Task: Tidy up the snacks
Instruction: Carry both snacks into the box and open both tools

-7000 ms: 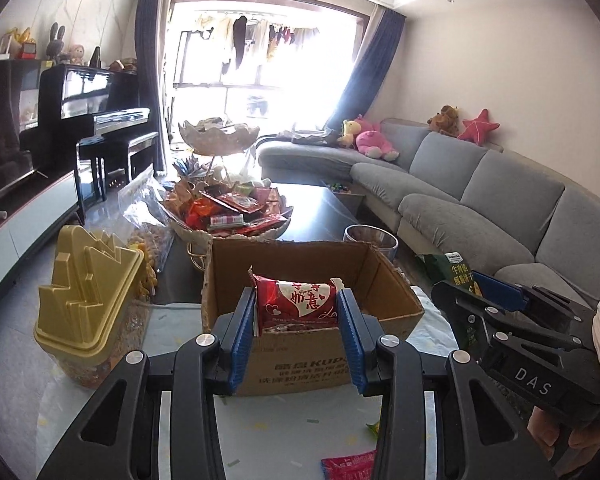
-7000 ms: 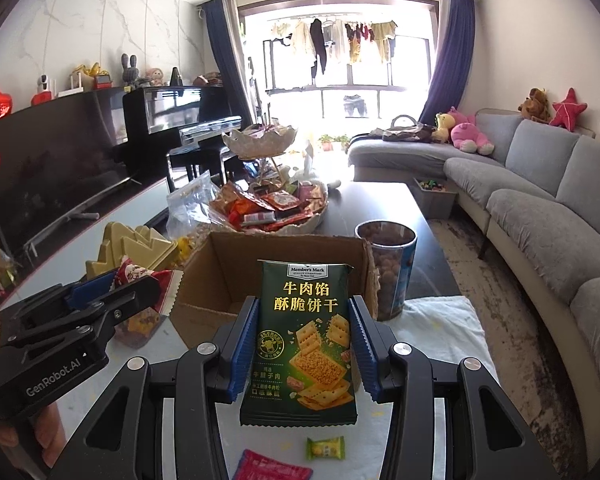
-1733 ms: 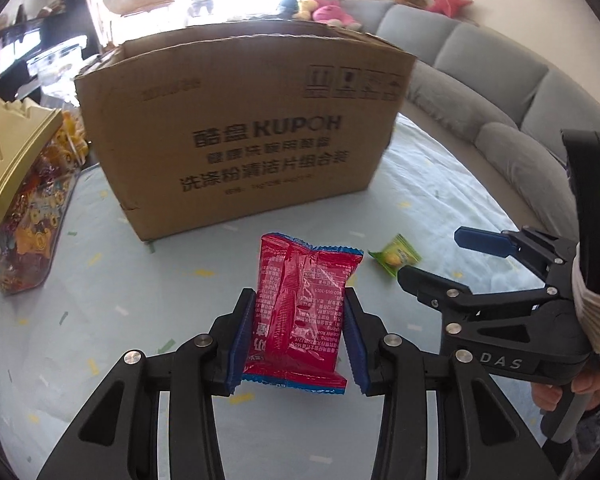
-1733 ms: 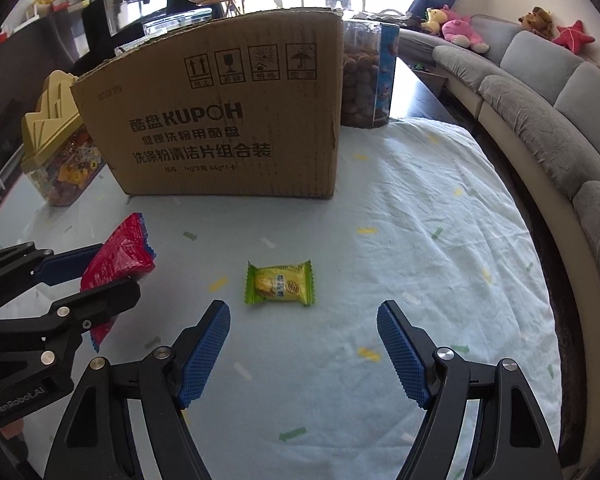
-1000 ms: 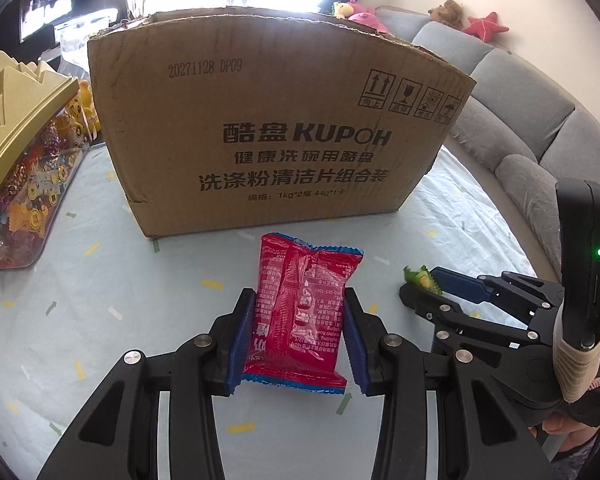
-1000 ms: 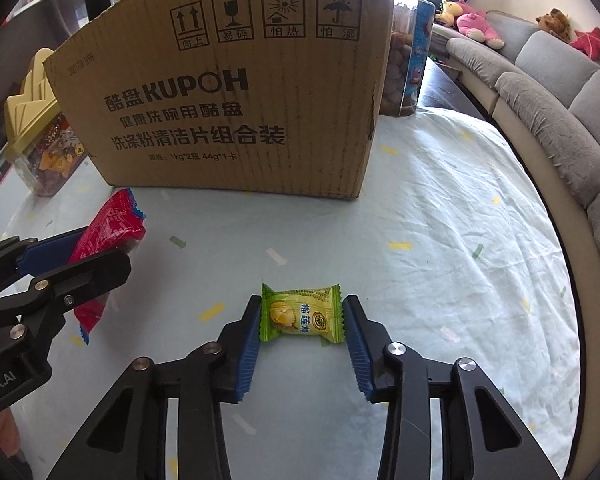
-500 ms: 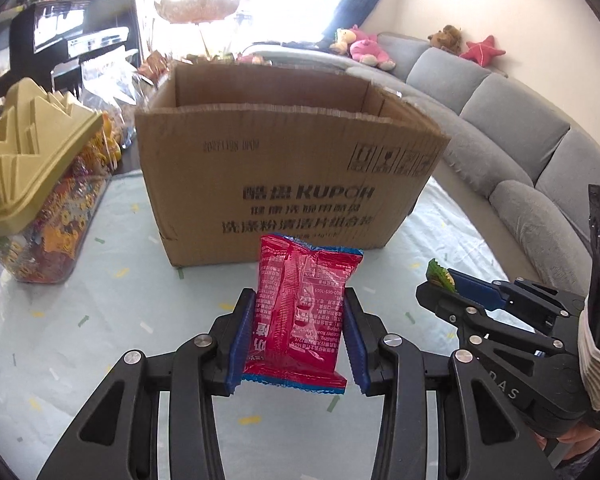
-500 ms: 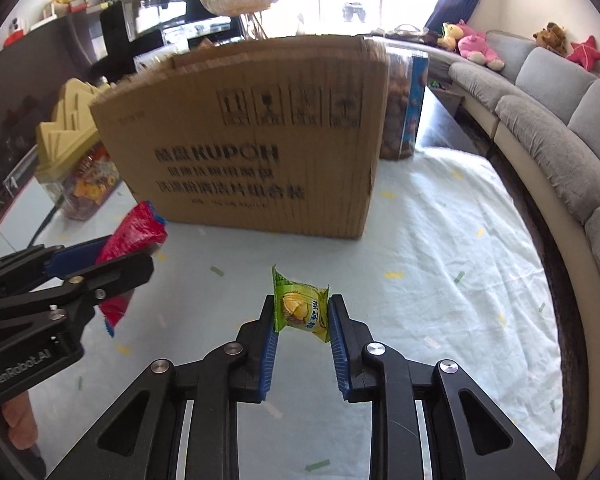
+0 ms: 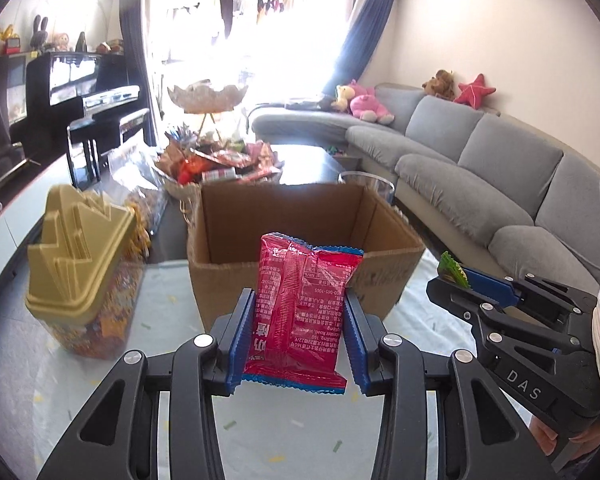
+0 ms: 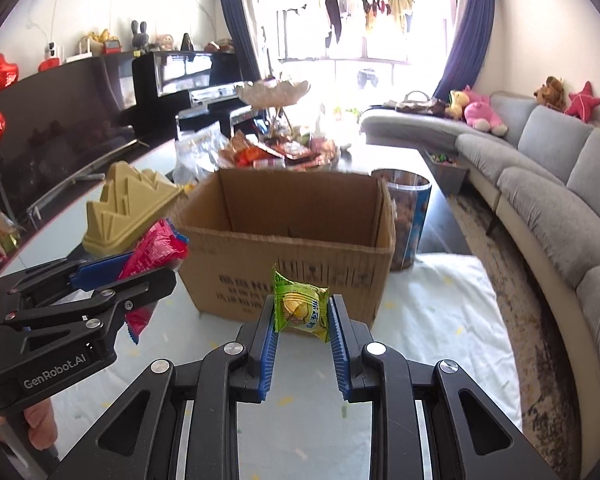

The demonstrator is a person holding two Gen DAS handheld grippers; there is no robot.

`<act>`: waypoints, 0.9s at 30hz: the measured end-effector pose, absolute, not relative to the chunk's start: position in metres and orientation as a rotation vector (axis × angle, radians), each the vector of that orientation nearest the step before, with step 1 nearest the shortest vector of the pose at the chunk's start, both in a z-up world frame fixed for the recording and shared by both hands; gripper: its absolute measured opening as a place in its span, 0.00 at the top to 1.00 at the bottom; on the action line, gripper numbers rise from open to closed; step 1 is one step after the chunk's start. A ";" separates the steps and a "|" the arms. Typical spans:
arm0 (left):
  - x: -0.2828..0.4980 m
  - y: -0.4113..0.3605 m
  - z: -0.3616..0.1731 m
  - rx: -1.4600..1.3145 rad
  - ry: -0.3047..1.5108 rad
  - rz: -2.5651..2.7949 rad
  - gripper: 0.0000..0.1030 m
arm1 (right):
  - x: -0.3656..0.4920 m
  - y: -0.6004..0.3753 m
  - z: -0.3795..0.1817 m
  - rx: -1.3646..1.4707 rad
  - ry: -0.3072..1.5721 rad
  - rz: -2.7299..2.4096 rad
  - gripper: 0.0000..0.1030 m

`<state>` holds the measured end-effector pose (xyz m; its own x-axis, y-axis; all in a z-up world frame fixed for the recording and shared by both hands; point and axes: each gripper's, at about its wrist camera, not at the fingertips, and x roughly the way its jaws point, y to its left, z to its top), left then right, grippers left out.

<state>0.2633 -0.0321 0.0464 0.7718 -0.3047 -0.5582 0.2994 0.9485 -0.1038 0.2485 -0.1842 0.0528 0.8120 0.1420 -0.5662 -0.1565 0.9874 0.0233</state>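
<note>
A: Where does the box [image 9: 300,236] stand?
B: On the surface [image 9: 100,364], ahead of both claws. The lidded jar [image 9: 80,280] stands to its left, the canister [image 10: 408,224] at its right rear corner.
A: And behind it?
B: The snack basket [image 9: 220,168], with the sofa [image 9: 480,176] along the right.
A: The claws?
B: The left claw [image 9: 298,336] holds a snack packet [image 9: 300,312] before the box; the right claw [image 10: 302,324], to its right, holds a small candy [image 10: 300,308].

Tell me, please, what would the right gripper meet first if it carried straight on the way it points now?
Probably the near wall of the cardboard box: the right gripper, shut on the green candy, aims at it rather than the opening, though depth is uncertain.
</note>
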 end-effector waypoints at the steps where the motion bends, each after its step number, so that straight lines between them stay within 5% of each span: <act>1: 0.267 -0.031 0.051 -0.009 0.598 -0.323 0.60 | 0.251 -0.183 0.057 -0.032 0.593 0.159 0.75; 27: 0.376 -0.037 0.066 0.020 0.682 -0.264 0.58 | 0.354 -0.184 0.084 -0.045 0.614 0.139 0.75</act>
